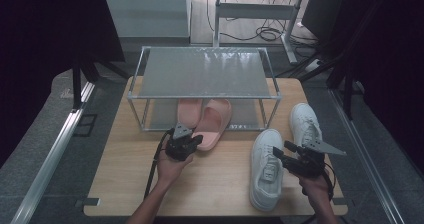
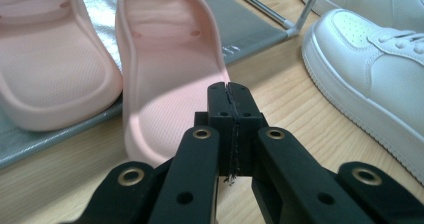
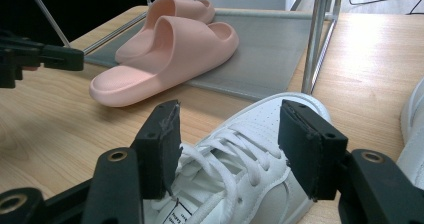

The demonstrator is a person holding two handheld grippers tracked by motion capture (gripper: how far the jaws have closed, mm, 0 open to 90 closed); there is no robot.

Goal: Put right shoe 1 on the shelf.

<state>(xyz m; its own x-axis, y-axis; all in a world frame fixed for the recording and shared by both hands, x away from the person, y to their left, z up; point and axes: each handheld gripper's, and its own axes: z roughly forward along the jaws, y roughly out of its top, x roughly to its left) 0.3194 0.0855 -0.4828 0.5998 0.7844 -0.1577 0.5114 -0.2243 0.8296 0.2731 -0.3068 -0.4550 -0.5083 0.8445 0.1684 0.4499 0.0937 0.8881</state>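
Wooden table [image 1: 215, 184], two-tier metal rack [image 1: 205, 71], pink slippers [image 1: 216, 119] on its lower shelf — one heel overhanging, white sneakers [image 1: 265, 169] alongside

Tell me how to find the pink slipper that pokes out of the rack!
Look under the metal shoe rack on the wooden table, where two pink slippers sit. Pick the right slipper: its heel hangs off the bottom shelf onto the wood, by the left tongs.

The metal shoe rack [image 1: 202, 74] takes up the far middle of the desk [image 1: 220, 179]. Two pink slippers [image 1: 212, 119] block the middle of its lower shelf; beside them the shelf lies bare. Right of the rack, two white sneakers [image 1: 267, 166] crowd the desk. Left of and nearer than the rack, bare wood lies open.
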